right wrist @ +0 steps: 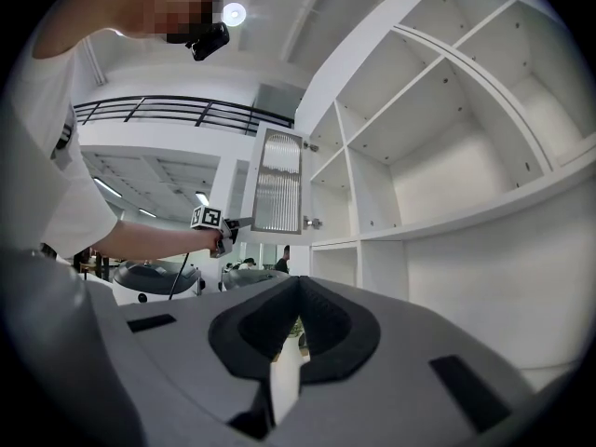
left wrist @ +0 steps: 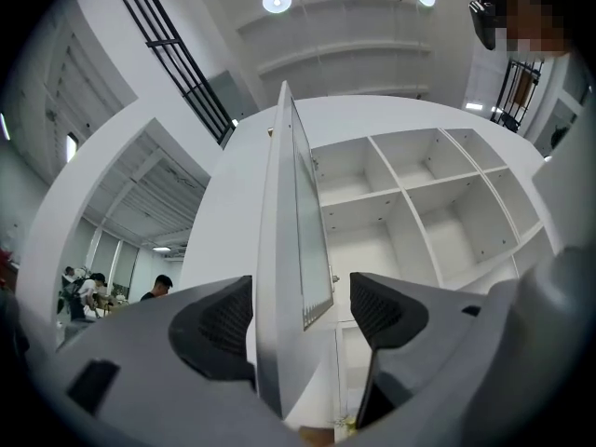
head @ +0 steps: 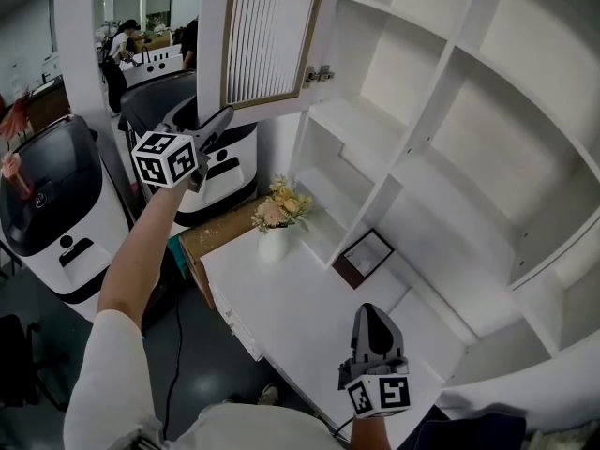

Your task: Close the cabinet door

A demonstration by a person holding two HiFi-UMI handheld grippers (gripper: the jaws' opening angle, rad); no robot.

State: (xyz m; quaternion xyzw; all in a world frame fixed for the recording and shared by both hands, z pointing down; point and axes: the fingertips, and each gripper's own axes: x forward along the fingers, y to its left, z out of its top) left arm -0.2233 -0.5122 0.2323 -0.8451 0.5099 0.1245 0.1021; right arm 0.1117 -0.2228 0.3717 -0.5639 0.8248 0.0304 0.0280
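The white cabinet door [head: 267, 45] with a ribbed glass panel stands swung out from the shelf unit [head: 441, 111], hung on a hinge [head: 319, 73]. My left gripper [head: 223, 118] is raised to the door's lower free edge. In the left gripper view the door's edge [left wrist: 279, 277] runs between the jaws of the left gripper [left wrist: 298, 305]: the left pad [left wrist: 219, 324] lies against it, and the right pad [left wrist: 386, 310] stands apart from it. My right gripper [head: 373, 315] hangs low over the desk, tips together and holding nothing. The right gripper view shows the right gripper [right wrist: 298, 282] pointing level at the door [right wrist: 277, 182].
A white vase of flowers [head: 277, 218] and a dark picture frame [head: 366, 256] stand on the white desk [head: 309, 317] under the shelves. Black-and-white machines [head: 47, 204] stand at the left. People are in the far background [head: 117, 50].
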